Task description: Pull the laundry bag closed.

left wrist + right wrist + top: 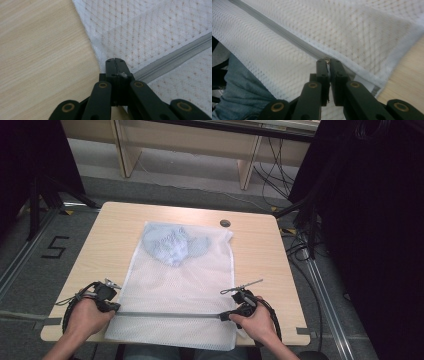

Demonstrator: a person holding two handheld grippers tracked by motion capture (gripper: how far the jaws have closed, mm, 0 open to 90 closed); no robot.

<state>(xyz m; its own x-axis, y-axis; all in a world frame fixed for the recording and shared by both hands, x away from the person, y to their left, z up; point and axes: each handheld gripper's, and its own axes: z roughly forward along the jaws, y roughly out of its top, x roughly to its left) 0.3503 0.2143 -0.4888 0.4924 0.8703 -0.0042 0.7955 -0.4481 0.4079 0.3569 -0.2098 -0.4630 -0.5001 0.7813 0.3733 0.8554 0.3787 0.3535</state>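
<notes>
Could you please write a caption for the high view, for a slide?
Both grippers, left gripper and right gripper, pinch the zipper ends of a white mesh laundry bag on the wooden table.

Both grippers black, linkage jaws with brass-coloured pivot pins; black cable loops off left gripper (106, 296) and right gripper (239, 306); blue jeans.

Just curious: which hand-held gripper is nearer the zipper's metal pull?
Right. The right hand-held gripper is shut on the zipper pull; the left hand-held gripper pinches the mesh laundry bag at the zipper's opposite end.

A white mesh bag (180, 285) lies on the wooden table (107, 245).
</notes>
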